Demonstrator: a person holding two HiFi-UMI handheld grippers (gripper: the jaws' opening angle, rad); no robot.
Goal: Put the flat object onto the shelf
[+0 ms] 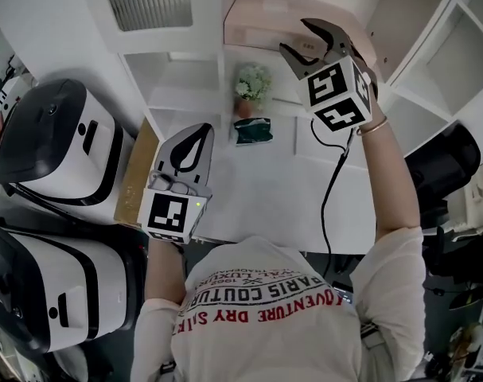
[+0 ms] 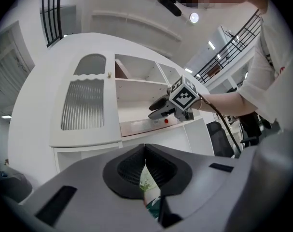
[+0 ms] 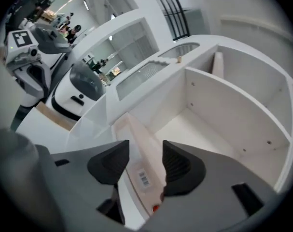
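Observation:
A flat pale pink box [image 1: 257, 18] lies on a white shelf [image 1: 185, 94] of the cabinet. In the right gripper view the box [image 3: 136, 163] shows a barcode label and a red dot at its near end. My right gripper [image 1: 295, 37] is raised at the box's near end with its jaws apart; the box runs between them [image 3: 144, 151], and the pads do not press on it. The left gripper view shows the right gripper [image 2: 153, 111] just above the box [image 2: 136, 126]. My left gripper [image 1: 197, 130] hangs lower, over the table, shut with nothing in it.
On the white table [image 1: 257, 189] stand a small potted plant [image 1: 251, 86] and a green packet [image 1: 253, 131]. Two white-and-black machines [image 1: 58, 142] [image 1: 50, 285] stand at the left. A black cable [image 1: 329, 189] hangs from the right gripper. A black chair [image 1: 444, 165] is at the right.

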